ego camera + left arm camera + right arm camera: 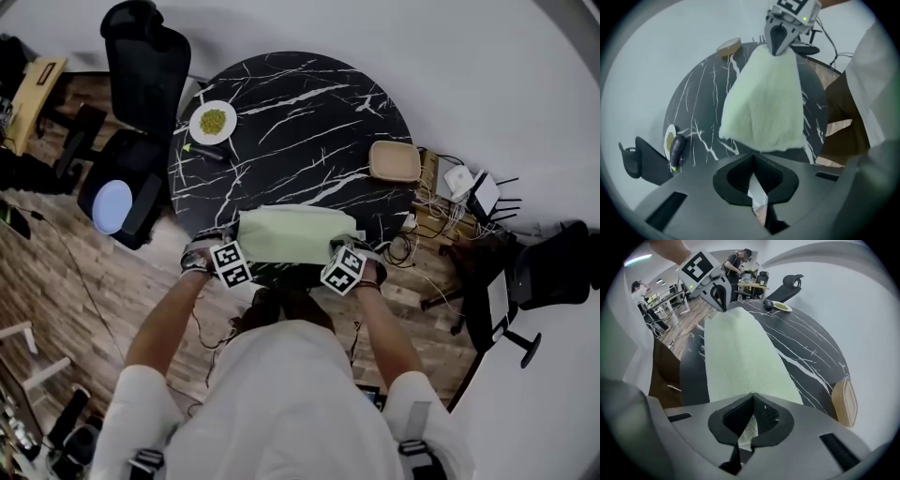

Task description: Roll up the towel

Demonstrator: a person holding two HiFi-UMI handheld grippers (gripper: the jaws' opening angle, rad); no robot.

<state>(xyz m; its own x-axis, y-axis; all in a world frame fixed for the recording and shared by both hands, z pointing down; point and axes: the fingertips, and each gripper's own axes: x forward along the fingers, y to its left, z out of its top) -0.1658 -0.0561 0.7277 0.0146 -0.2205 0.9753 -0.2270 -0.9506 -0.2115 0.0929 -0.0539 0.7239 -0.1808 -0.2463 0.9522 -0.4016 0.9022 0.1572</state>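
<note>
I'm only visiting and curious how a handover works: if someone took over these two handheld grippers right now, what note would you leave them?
Left gripper: shut on the towel's near left corner.
Right gripper: shut on its near right corner.
Towel: light green, at the near edge of the black marble table, stretched between the two grippers.
Done: both near corners gripped; no roll shows yet.
Left: roll it up, probably away from you toward the table's middle. The plate and wooden tray sit well beyond it.
</note>
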